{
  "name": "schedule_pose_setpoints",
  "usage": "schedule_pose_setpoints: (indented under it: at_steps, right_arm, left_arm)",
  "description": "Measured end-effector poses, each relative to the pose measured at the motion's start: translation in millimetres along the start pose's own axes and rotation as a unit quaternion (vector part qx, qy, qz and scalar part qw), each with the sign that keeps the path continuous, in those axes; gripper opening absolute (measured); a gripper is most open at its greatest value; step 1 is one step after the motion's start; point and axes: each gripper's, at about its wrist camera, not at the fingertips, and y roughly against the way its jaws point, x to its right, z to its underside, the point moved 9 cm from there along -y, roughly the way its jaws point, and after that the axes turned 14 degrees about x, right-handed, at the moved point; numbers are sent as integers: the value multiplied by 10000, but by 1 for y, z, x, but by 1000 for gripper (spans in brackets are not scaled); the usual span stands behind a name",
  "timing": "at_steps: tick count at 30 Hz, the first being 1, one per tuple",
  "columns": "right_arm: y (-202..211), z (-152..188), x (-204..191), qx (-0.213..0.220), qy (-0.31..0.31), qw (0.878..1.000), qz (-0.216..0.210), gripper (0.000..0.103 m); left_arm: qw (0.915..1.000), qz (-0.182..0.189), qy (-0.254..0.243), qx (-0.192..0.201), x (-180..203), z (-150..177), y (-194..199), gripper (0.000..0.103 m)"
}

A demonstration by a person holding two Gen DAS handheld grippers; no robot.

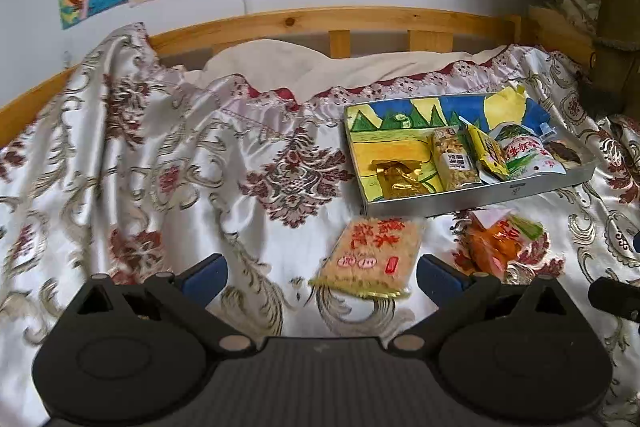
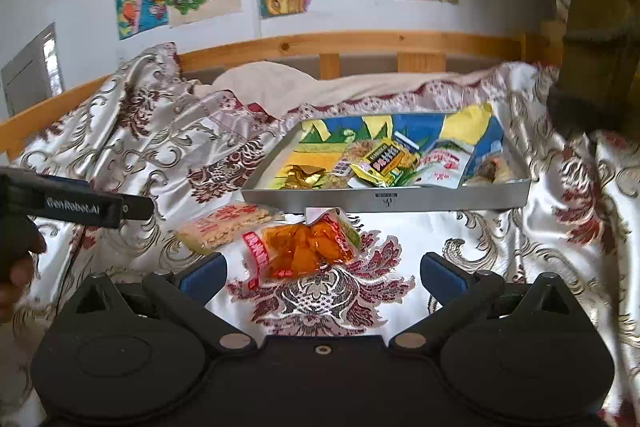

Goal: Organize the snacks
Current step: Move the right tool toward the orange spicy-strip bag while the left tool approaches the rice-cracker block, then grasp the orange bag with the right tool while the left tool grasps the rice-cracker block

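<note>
A grey tray (image 1: 480,198) with a painted bottom lies on the bedspread and holds several snack packets, among them a gold packet (image 1: 400,177) and a yellow packet (image 1: 489,151). In front of it lie a tan rice-cracker packet (image 1: 372,253) and an orange snack bag (image 1: 498,241). My left gripper (image 1: 322,277) is open and empty, with the cracker packet just ahead between its fingers. In the right wrist view the tray (image 2: 384,198), cracker packet (image 2: 224,225) and orange bag (image 2: 304,249) show. My right gripper (image 2: 322,277) is open and empty just short of the orange bag.
A patterned satin bedspread (image 1: 180,167) covers the bed, with a wooden rail (image 1: 320,23) and postered wall behind. The left gripper's body (image 2: 72,203) and the hand holding it show at the left of the right wrist view. A dark post (image 1: 616,7) stands far right.
</note>
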Motion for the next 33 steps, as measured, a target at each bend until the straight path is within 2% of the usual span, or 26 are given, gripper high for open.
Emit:
schedule_pose_setpoints:
  at_steps: [6, 9, 14, 19, 23, 26, 29, 33]
  right_arm:
    - [-32, 5, 10, -517, -658, 9965, 48, 102]
    - [-46, 7, 13, -708, -872, 9936, 83, 102]
    - [-67, 11, 14, -957, -1250, 9874, 132, 102]
    - [-92, 17, 18, -1209, -1963, 9726, 306, 102]
    - [-110, 22, 23, -1405, -2621, 9536, 478, 102]
    - [-122, 25, 24, -1520, -2893, 9434, 563, 102]
    - [-131, 28, 24, -1590, -3006, 9380, 679, 102]
    - [-138, 32, 23, -1646, -2947, 9370, 902, 102]
  left_arm:
    - [9990, 371, 91, -216, 1, 3, -36, 103]
    - [9984, 470, 246, -190, 1, 4, -47, 103]
    - [9976, 651, -127, -219, 8, 11, -65, 103]
    - [9944, 849, -522, -352, 17, 19, -84, 103]
    - [9921, 1065, -332, -579, 19, 25, -96, 103]
    - [9916, 1113, -246, -617, 19, 27, -99, 103]
    - [9916, 1115, -173, -628, 19, 29, -100, 103]
    - [9916, 1120, -226, -598, 19, 30, -100, 102]
